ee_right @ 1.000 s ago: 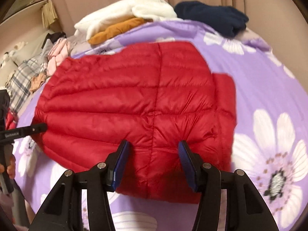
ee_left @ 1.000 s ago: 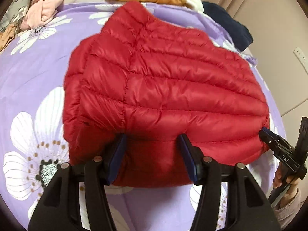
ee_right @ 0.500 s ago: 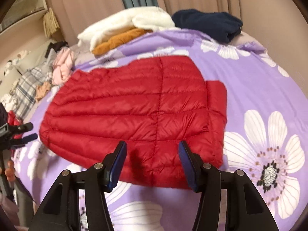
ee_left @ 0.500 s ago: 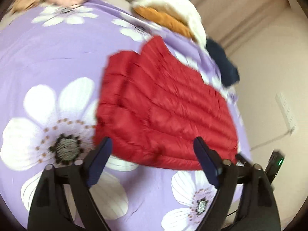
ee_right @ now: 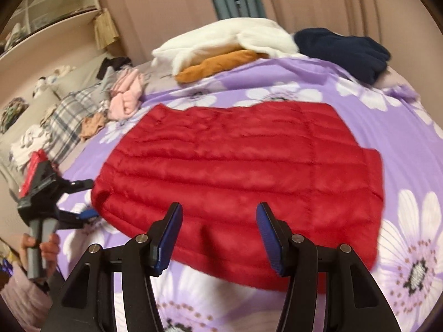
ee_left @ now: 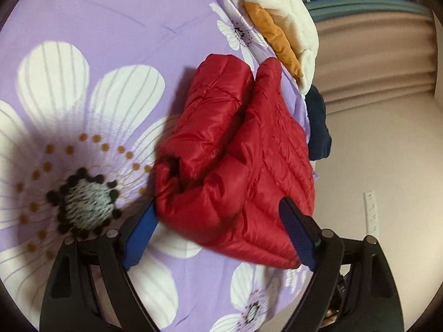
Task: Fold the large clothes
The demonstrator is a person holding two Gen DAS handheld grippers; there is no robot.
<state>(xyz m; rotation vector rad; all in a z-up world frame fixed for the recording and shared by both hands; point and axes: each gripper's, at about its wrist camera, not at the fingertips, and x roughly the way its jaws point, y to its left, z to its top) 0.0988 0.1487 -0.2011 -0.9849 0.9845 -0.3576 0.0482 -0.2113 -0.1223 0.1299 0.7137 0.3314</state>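
Observation:
A red quilted down jacket (ee_right: 243, 171) lies folded flat on the purple flowered bedspread (ee_right: 373, 96). In the left wrist view the jacket (ee_left: 243, 160) is seen from its end, with a puffy folded edge near the fingers. My left gripper (ee_left: 218, 235) is open, its blue pads either side of the jacket's near corner, holding nothing. It also shows in the right wrist view (ee_right: 83, 200) at the jacket's left end. My right gripper (ee_right: 218, 235) is open and empty, above the jacket's near edge.
A pile of white (ee_right: 227, 41) and orange (ee_right: 218, 65) clothes and a navy garment (ee_right: 346, 49) lie at the far end of the bed. Pink (ee_right: 126, 98) and plaid (ee_right: 66, 119) clothes lie at the far left. A wall with a socket (ee_left: 371, 210) stands beside the bed.
My left gripper has swung round to the jacket's end and opened wider. My right gripper has pulled back and risen from the jacket's near edge.

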